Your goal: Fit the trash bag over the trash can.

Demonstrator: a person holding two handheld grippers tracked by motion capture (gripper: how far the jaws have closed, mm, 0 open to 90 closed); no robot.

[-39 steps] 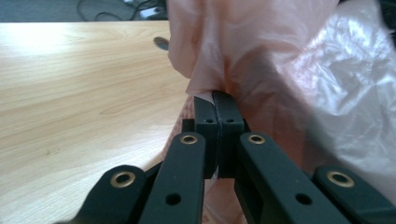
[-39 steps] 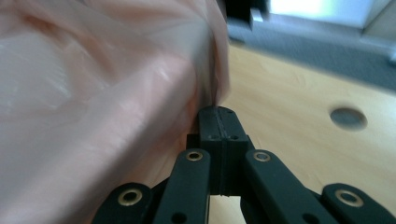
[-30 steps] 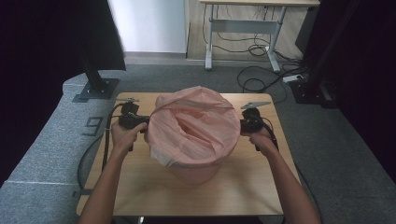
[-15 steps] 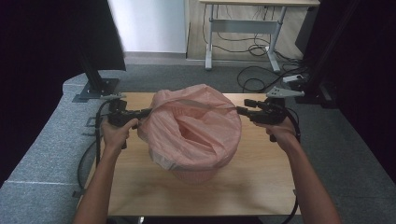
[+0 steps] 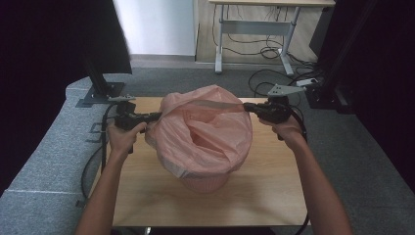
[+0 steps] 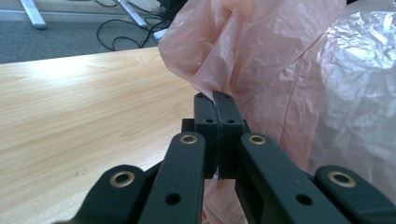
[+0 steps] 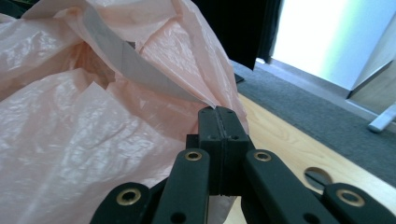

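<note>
A thin pink plastic bag (image 5: 205, 132) lines a pink bin (image 5: 205, 183) at the middle of the wooden table (image 5: 274, 196). Its mouth is pulled wide and lifted, with a pale band (image 5: 215, 105) stretched along the far rim. My left gripper (image 5: 159, 116) is shut on the bag's left edge; in the left gripper view the film (image 6: 261, 46) runs into the closed tips (image 6: 218, 98). My right gripper (image 5: 246, 105) is shut on the right end of the band. Its jaws have just been closing, with the band (image 7: 135, 70) pinched at their tips (image 7: 218, 112).
A black monitor stand (image 5: 100, 93) rises off the table's far left corner. A desk frame (image 5: 254, 49) with loose cables stands on the floor behind. A round hole (image 7: 317, 177) is cut in the tabletop near the right gripper. Grey carpet surrounds the table.
Both hands have risen and moved apart, the right one most. The bag's rim has come up off the bin and is now stretched taut between the grippers.
</note>
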